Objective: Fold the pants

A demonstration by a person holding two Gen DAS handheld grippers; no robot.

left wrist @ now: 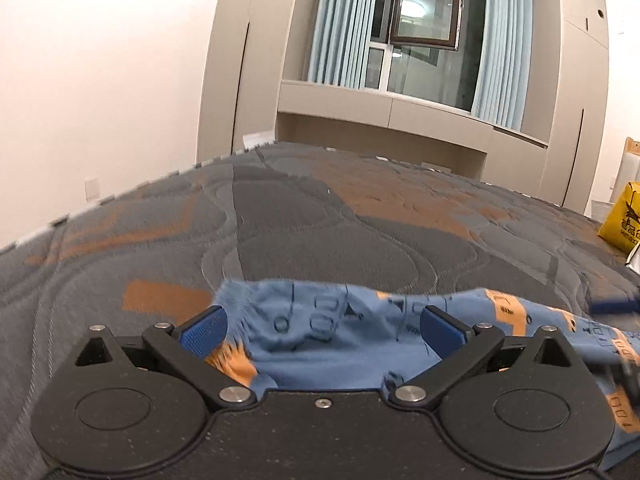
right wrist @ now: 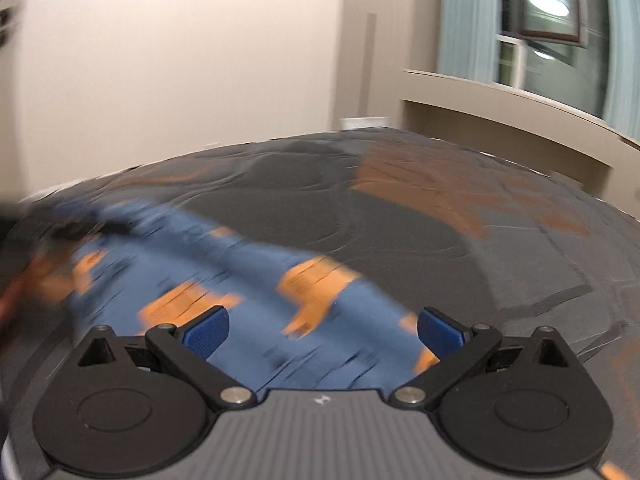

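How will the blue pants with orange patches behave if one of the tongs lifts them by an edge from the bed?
The pants are probably floppy: their edge already lies wavy and creased on the mattress, so they would likely hang and sag. They look thin, so likely light. Pushed across the quilted surface, they would probably bunch up rather than slide flat. Both the left tongs and right tongs stand open.

Pants [left wrist: 340,332] on mattress [left wrist: 280,216]

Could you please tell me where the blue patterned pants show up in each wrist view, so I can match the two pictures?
Left wrist: blue patterned pants lie low centre, between the open fingers, trailing right.
Right wrist: the pants, blurred, run from middle left to bottom centre.
Shared landmark: the open window beyond the grey-and-orange mattress.
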